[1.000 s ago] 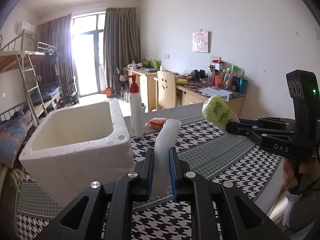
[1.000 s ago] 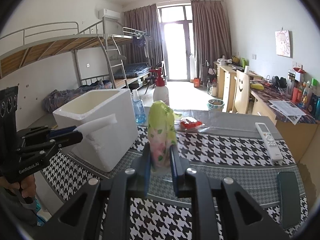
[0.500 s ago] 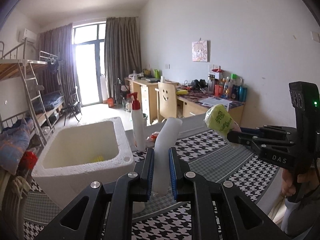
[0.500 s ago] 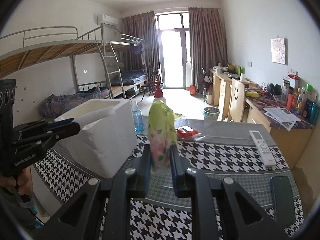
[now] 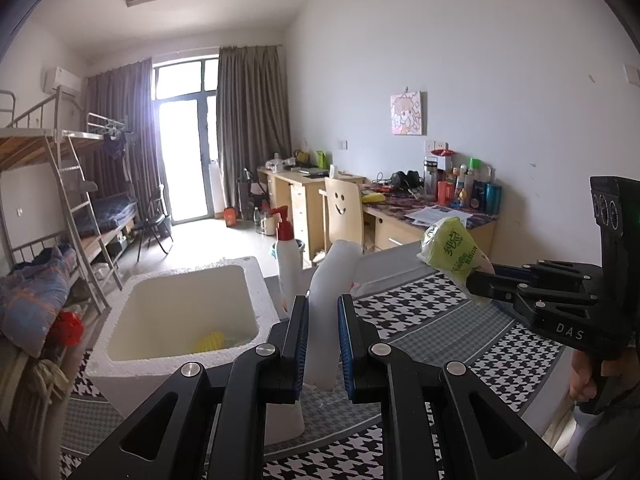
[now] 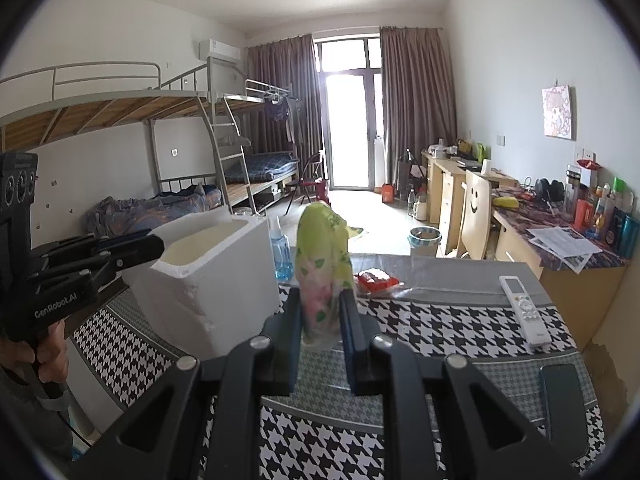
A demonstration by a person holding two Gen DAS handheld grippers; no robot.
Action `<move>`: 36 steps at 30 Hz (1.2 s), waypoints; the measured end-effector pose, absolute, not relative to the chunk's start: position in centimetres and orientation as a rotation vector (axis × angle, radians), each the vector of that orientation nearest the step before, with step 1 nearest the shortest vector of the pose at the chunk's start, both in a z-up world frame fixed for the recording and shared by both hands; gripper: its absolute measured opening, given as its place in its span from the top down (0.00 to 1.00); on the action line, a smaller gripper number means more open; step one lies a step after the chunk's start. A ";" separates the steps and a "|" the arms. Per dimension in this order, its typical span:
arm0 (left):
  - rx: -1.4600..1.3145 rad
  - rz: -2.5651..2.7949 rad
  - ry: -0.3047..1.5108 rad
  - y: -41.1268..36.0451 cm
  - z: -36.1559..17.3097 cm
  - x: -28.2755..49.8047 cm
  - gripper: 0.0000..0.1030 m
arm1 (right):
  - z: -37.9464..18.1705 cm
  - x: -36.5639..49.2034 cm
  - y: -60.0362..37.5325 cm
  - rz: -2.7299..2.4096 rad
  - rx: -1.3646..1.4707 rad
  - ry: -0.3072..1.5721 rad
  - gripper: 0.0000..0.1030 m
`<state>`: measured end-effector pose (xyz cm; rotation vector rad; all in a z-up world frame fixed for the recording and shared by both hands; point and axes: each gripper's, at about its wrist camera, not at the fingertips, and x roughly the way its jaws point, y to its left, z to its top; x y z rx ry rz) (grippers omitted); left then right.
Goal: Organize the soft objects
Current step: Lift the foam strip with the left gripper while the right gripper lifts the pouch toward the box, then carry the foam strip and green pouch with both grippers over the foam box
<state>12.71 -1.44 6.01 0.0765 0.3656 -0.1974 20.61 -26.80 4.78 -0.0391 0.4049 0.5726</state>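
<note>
Softness is the main handling concern: the white foam roll (image 5: 326,312) pinched in the left tongs (image 5: 323,340) bows to one side above the pads, so it looks light and limp and is best held low on its length, as it is now. The right tongs (image 6: 320,320) are nearly closed on a green tissue pack (image 6: 322,276), whose plastic wrapper caves in between the pads; it looks light and crushable, probably slippery, and wants a grip across its middle. Both items are held in the air above the houndstooth desk (image 6: 440,328), near the white foam box (image 5: 180,312).

Only the left wrist view looks down into the box, where something yellow (image 5: 210,341) lies on the bottom. Only the right wrist view shows a white remote control (image 6: 524,308), a dark phone (image 6: 560,392) and a blue bottle (image 6: 280,248) on the desk.
</note>
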 end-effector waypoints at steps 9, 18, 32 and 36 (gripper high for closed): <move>0.072 -0.164 0.344 -0.6 6.8 12.7 0.85 | 5.2 21.0 -26.2 0.592 -0.035 0.394 0.79; 0.063 -0.125 0.327 0.7 7.1 12.6 0.85 | 5.6 21.2 -24.7 0.635 -0.042 0.384 0.79; 0.035 -0.041 0.315 3.1 7.2 12.6 0.85 | 5.9 21.8 -21.8 0.708 -0.050 0.388 0.79; 0.027 -0.017 0.316 3.7 7.2 12.8 0.85 | 6.1 21.9 -21.0 0.730 -0.055 0.392 0.79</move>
